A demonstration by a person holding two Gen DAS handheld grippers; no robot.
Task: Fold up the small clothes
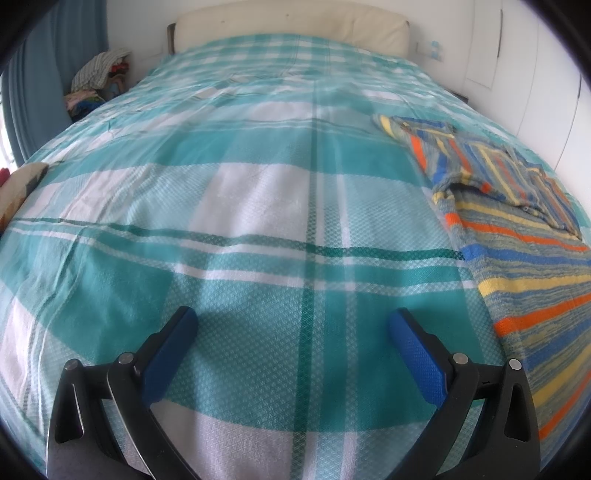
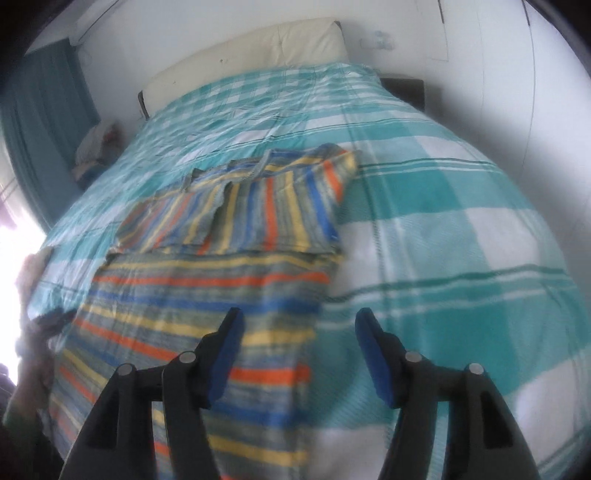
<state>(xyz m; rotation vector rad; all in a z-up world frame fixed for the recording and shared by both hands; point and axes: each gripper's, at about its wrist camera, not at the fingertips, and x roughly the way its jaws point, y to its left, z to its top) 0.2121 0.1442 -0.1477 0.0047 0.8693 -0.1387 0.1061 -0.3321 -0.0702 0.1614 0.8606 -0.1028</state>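
Note:
A striped knit garment [image 1: 524, 236] in blue, yellow, orange and grey lies flat on the teal-and-white checked bedspread [image 1: 258, 192], its upper part folded down over its body. In the left wrist view it lies at the right; my left gripper [image 1: 293, 325] is open and empty above bare bedspread to its left. In the right wrist view the garment [image 2: 221, 266] fills the middle and lower left. My right gripper [image 2: 299, 328] is open and empty, hovering over the garment's right edge, its left finger [image 2: 229, 350] above the stripes.
A cream headboard [image 1: 295, 26] stands at the far end of the bed. A pile of clothes [image 1: 99, 81] sits beside the bed at the far left, next to a teal curtain [image 1: 37, 74]. White wardrobe doors [image 1: 535, 74] run along the right.

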